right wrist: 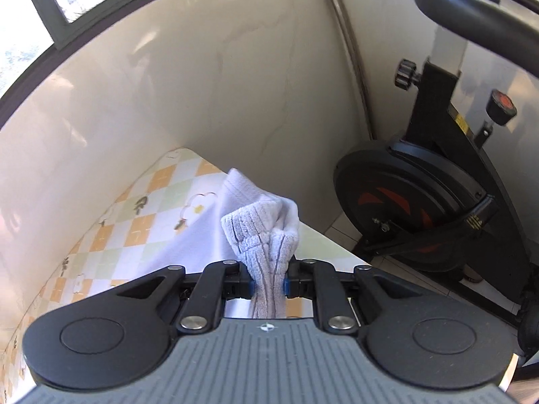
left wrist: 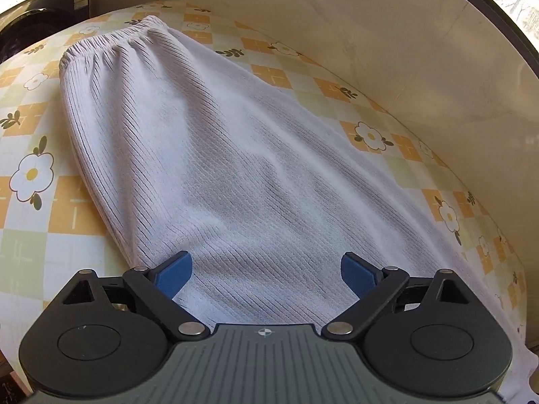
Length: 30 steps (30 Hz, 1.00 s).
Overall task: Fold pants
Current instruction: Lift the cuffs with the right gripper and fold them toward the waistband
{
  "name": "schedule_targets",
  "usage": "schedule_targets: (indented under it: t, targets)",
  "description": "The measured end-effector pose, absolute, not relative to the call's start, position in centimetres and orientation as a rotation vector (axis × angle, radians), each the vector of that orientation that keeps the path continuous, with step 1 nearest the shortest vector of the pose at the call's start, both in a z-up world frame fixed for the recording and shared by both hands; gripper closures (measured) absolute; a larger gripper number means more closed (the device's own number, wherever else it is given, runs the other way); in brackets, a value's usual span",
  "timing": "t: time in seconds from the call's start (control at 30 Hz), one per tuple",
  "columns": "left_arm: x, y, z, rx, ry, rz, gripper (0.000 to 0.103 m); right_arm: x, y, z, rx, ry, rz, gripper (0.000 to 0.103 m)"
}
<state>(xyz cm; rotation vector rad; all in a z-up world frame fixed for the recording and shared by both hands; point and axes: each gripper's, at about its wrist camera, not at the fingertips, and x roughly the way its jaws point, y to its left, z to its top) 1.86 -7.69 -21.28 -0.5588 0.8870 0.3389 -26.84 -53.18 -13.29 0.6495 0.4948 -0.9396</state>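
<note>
Pale lilac ribbed pants [left wrist: 215, 155] lie lengthwise on the table, the elastic waistband [left wrist: 111, 42] at the far left end. My left gripper [left wrist: 266, 272] is open above the leg part, its blue pads [left wrist: 175, 274] spread wide and empty. My right gripper [right wrist: 268, 284] is shut on a bunched end of the pants [right wrist: 266, 235], which sticks up between its jaws near the table's corner. The rest of the cloth [right wrist: 202, 235] runs down to the left behind it.
The table has a checked orange, green and white flower cloth [left wrist: 40, 181]. A cream wall [left wrist: 404, 50] runs along its far side. A black washing machine [left wrist: 37, 10] stands past the far left end. A black exercise bike [right wrist: 438, 188] stands beyond the table corner.
</note>
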Motion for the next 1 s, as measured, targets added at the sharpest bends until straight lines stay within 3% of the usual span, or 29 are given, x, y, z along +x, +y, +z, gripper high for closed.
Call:
schedule_targets:
  t: [0.17, 0.33, 0.7, 0.9, 1.0]
  targets:
    - [1.8, -4.5, -19.0, -0.650, 0.822, 0.195, 0.021, -21.0, -46.6, -9.5, 0.509, 0.498, -0.753, 0.089]
    - [1.6, 0.3, -18.0, -0.707, 0.826, 0.108, 0.028, -14.1, -38.4, -9.3, 0.409, 0.576, -0.534, 0.089]
    - [0.5, 8.5, -19.2, -0.649, 0.879, 0.032, 0.030, -3.6, -21.4, -20.6, 0.143, 1.055, -0.200, 0.088]
    - [1.1, 11.2, -19.8, -0.669, 0.908, -0.018, 0.030, -4.3, -22.6, -19.5, 0.261, 1.001, -0.273, 0.088]
    - [2.0, 11.9, -19.7, -0.671, 0.902, -0.054, 0.030, -5.7, -23.0, -15.0, 0.349, 0.768, -0.314, 0.088]
